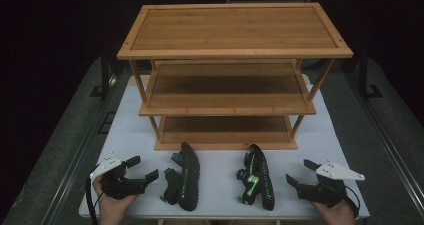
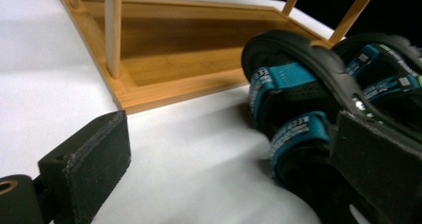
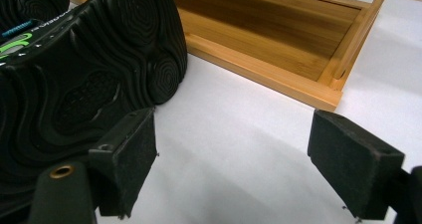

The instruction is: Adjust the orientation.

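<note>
Two black sandals lie on their sides on the white table in front of a wooden shelf (image 1: 227, 50). The left sandal (image 1: 186, 177) has teal straps, the right sandal (image 1: 260, 177) green ones. My left gripper (image 1: 145, 167) stands open just left of the teal-strapped sandal. In the left gripper view that sandal (image 2: 298, 84) lies partly behind the right pad (image 2: 378, 169), and nothing sits between the jaws of the left gripper (image 2: 231, 134). My right gripper (image 1: 299, 171) is open to the right of the green-strapped sandal. In the right gripper view that sandal's treaded sole (image 3: 99, 59) faces the right gripper (image 3: 234, 129), close by the left pad (image 3: 132, 154).
The shelf has three bamboo tiers; its bottom tier (image 1: 225, 135) rests on the table right behind the sandals, and its thin corner posts (image 2: 113, 30) rise from the frame. The white table top (image 1: 220, 185) ends close behind both hands. Dark floor surrounds the table.
</note>
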A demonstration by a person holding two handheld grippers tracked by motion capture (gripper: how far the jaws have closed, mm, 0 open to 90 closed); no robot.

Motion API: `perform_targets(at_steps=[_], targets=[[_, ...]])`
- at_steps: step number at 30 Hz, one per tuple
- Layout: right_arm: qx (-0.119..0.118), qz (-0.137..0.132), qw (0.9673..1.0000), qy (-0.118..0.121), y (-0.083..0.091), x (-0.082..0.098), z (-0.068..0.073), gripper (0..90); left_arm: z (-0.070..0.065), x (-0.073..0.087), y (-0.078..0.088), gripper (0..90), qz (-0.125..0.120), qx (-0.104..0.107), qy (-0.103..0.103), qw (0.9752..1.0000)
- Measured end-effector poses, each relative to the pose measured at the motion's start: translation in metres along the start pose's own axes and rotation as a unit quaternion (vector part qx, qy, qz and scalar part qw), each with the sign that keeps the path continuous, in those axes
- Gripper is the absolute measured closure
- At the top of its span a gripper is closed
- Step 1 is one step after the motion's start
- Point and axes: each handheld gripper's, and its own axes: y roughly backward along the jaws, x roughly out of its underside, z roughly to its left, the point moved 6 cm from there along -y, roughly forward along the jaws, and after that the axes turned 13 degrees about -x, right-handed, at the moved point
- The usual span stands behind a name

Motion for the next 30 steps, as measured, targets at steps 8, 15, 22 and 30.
perform_targets(at_steps=[8,15,22,30], targets=[[-0.004,-0.001,1.0000,0.002,0.000,0.000,0.001,18.7,-0.005,0.000,0.000,2.1,0.001,0.005,-0.006,1.0000],[-0.002,-0.004,1.0000,0.001,0.001,-0.001,0.001,18.7,-0.010,0.003,0.000,2.1,0.010,0.006,-0.009,0.9999],[-0.005,-0.001,1.0000,0.005,0.000,-0.001,0.003,18.7,-0.015,0.007,-0.002,2.1,0.026,0.008,-0.026,0.9993],[-0.006,-0.004,1.0000,0.007,0.000,-0.001,0.004,18.8,-0.015,0.009,-0.003,14.4,0.043,0.003,-0.038,0.9983]])
